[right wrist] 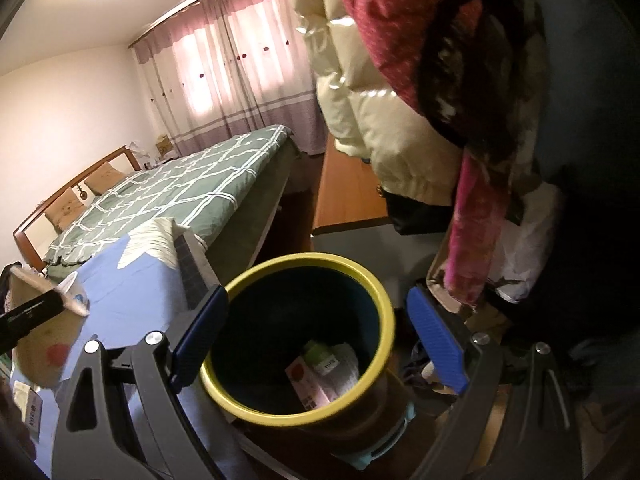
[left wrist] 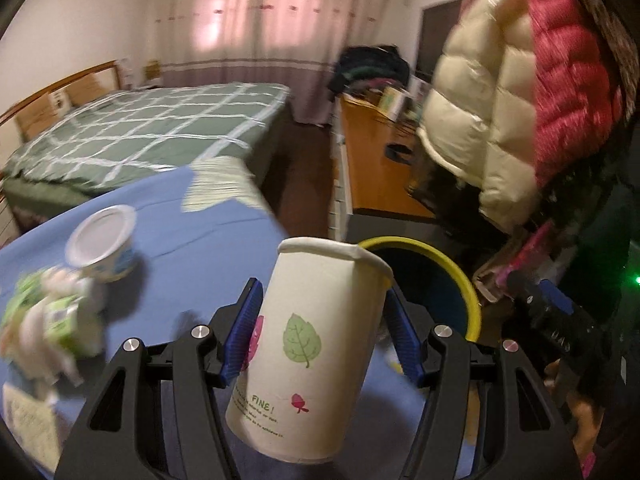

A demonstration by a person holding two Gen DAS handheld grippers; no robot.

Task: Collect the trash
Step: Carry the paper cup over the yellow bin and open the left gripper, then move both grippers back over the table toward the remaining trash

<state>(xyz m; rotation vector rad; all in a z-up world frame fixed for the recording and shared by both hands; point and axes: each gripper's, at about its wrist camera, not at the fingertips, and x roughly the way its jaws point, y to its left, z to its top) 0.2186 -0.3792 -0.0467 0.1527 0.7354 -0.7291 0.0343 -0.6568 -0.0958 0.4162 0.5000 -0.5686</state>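
Observation:
My left gripper [left wrist: 320,328] is shut on a white paper cup [left wrist: 308,344] with leaf prints, held upright above the blue-covered table [left wrist: 208,240], close to the trash bin [left wrist: 460,276] with the yellow rim. On the table to the left lie a white yoghurt tub [left wrist: 105,244] and a crumpled green-and-white carton [left wrist: 52,320]. My right gripper [right wrist: 316,340] is open and empty, hovering above the bin [right wrist: 304,340], which holds cartons and paper [right wrist: 320,372]. The held cup [right wrist: 44,340] and left gripper show at the right wrist view's left edge.
A bed with a green checked cover [left wrist: 152,128] stands behind the table. A wooden desk [left wrist: 372,168] runs along the right. Hanging puffy coats [left wrist: 520,88] crowd the space above and right of the bin. Papers [left wrist: 28,424] lie at the table's near left.

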